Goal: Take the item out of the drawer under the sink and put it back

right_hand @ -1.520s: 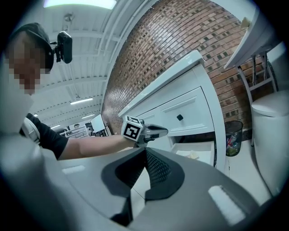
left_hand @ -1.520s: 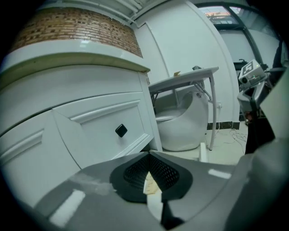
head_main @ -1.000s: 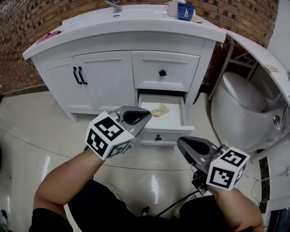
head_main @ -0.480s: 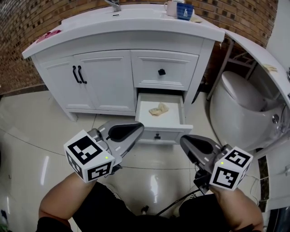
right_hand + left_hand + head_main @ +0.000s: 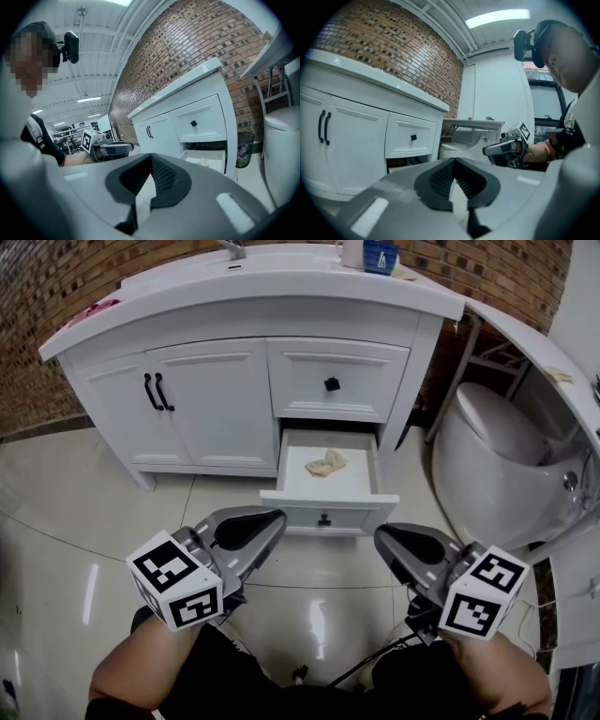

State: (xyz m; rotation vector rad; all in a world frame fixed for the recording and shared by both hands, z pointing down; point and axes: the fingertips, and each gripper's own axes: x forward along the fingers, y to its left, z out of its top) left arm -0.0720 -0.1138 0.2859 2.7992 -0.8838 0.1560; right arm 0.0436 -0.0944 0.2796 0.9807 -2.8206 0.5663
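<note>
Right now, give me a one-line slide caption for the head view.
Shut and empty, the left hand-held gripper and right hand-held gripper face the open drawer holding a beige item.

My right gripper (image 5: 151,157), jaws closed together, facing the open white cabinet drawer (image 5: 191,160) holding a crumpled beige item (image 5: 204,162).

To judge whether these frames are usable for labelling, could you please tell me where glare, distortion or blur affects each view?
Head view: light glares in streaks off the glossy floor, yet the open drawer is sharp. Left gripper view: dark fisheye corners, ceiling lamp blown out. Right gripper view: the brick wall bows.
</note>
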